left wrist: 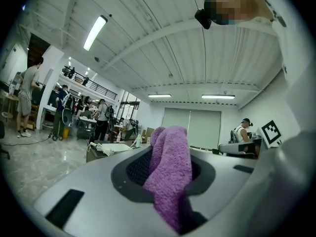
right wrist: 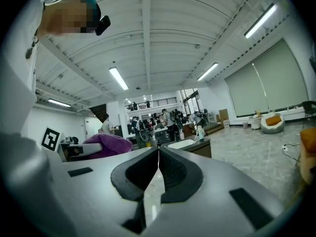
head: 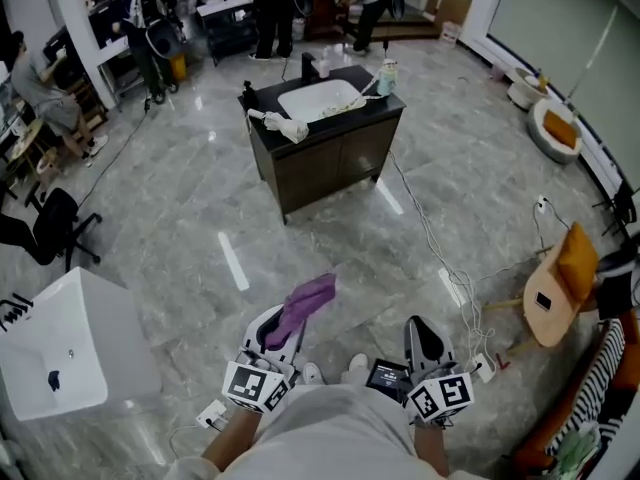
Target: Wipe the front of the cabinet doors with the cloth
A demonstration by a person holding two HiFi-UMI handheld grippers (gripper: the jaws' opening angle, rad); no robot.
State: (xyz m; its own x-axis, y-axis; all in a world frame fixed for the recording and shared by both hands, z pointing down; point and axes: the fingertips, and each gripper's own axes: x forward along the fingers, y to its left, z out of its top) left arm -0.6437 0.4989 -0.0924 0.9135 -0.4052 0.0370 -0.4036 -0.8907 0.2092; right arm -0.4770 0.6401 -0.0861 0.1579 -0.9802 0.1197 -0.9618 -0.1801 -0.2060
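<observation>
A dark wooden cabinet (head: 330, 163) with a white sink on top stands across the floor, its two doors facing me. My left gripper (head: 283, 326) is held close to my body and is shut on a purple cloth (head: 306, 303), which drapes out past the jaws (left wrist: 170, 174). My right gripper (head: 426, 336) is beside it, shut with its jaws meeting and nothing between them (right wrist: 158, 154). The cabinet (right wrist: 190, 146) is small and far off beyond the right jaws. Both grippers are well short of the doors.
A white rag (head: 283, 125) and bottles (head: 387, 76) lie on the cabinet top. Cables (head: 440, 258) trail over the marble floor at the right. A white sink unit (head: 62, 353) stands at the left, a wooden chair (head: 556, 288) at the right. People work at desks in the back.
</observation>
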